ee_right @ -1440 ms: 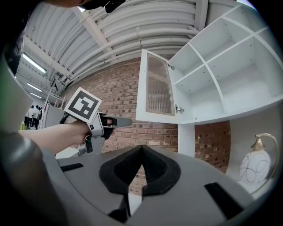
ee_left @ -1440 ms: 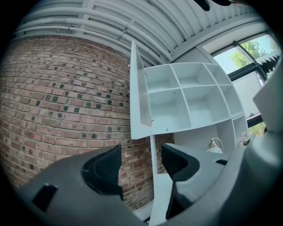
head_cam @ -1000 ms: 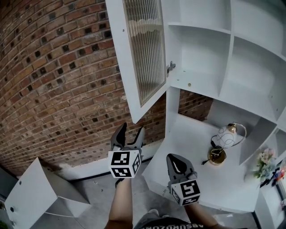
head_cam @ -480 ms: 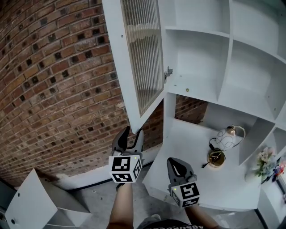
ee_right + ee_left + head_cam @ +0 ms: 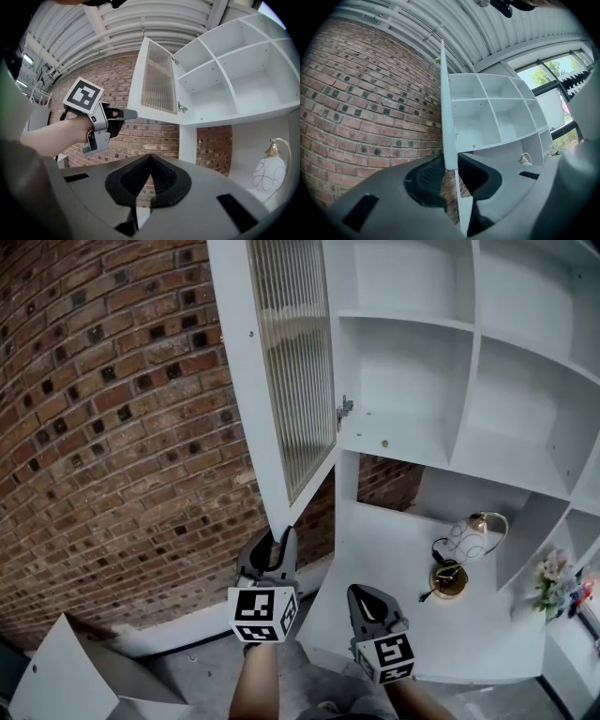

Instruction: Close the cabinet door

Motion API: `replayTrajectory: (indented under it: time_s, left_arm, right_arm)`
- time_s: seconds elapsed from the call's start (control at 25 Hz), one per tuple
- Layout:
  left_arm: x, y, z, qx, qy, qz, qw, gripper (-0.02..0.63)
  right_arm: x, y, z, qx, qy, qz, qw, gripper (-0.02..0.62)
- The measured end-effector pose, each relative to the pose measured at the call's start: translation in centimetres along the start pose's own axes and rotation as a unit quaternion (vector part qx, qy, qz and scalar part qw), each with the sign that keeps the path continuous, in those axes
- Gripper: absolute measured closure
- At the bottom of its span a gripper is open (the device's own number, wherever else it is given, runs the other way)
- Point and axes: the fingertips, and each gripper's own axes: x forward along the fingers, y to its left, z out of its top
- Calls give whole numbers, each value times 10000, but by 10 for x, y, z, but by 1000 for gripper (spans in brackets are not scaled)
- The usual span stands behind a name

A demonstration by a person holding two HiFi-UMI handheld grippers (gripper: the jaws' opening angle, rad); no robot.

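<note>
Left claw [image 5: 278, 538] newly closed (on door [image 5: 293, 362])

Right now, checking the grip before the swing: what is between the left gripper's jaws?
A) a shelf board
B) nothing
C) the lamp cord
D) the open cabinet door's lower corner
D: in its own view the left gripper has just been closing its jaws, and the lower corner of the cabinet door stands between them, with a pad against each face.

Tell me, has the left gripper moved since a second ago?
Yes. The left gripper has come up to the lower corner of the door, and its jaws have just been closing on that edge.
</note>
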Motion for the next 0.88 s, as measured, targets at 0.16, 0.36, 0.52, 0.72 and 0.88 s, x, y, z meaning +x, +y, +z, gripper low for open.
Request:
replayTrajectory:
  time_s: [0.16, 0.36, 0.52, 0.72, 0.88]
  left_arm:
    - [2, -2, 1, -24, -42, -13, 10000, 526]
    - [1, -3, 0, -102, -3, 30, 9999, 528]
    - [1, -5, 0, -175, -32, 122, 9998, 529]
    - [1, -7, 0, -241, 15, 248, 9994, 529]
    - [1, -9, 0, -256, 27, 323, 9991, 529]
  right_arm:
    - [4, -6, 0, 34, -15, 1, 10000, 597]
    - [5, -12, -2, 44, 6, 106, 9999, 597]
    - [6, -21, -1, 10, 20, 214, 9998, 597]
    - [3, -33, -2, -51, 22, 266, 9996, 597]
    - [0, -40, -1, -62, -4, 291, 9996, 597]
